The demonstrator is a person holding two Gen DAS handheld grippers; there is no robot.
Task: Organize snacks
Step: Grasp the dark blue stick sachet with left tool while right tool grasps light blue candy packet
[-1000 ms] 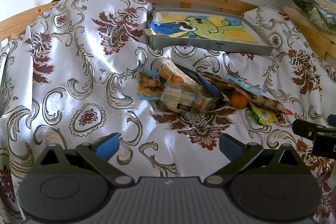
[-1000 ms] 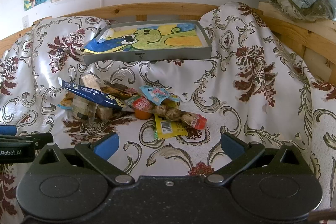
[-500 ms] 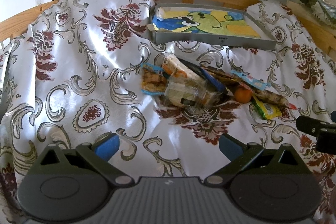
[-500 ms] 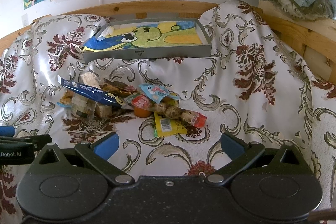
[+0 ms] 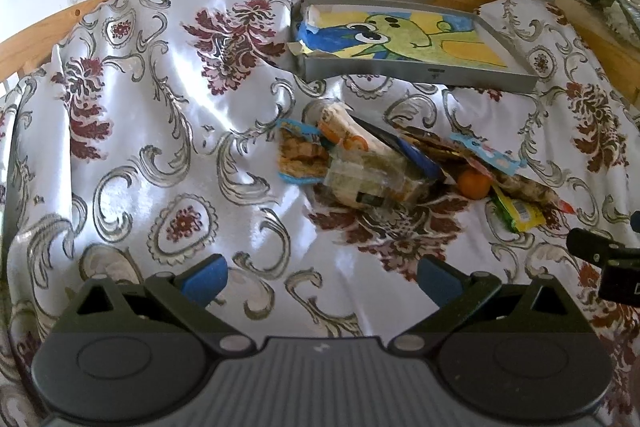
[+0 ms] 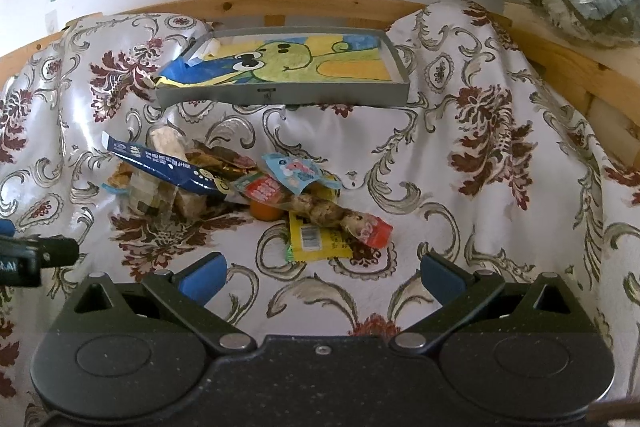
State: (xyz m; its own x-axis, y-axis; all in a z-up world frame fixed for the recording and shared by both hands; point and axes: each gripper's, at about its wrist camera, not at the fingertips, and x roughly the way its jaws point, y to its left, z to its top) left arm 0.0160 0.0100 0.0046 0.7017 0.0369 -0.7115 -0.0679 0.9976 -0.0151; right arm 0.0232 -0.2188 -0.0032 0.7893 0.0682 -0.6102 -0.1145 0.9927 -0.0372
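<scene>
Snack pile (image 6: 240, 187) on patterned cloth (image 6: 460, 187), ahead of both spread, empty grippers: left gripper (image 5: 320, 273), right gripper (image 6: 322, 273). Gray tray (image 6: 288, 95) behind.

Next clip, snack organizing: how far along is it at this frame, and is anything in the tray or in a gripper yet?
Nothing looks done. The grey tray holds only its cartoon liner, no snacks. Nothing is in hand: the left gripper and right gripper are both open and empty, short of the pile. Everything is left: the blue packet, orange fruit, yellow packet, clear-wrapped biscuits and the rest lie heaped on the patterned cloth.
</scene>
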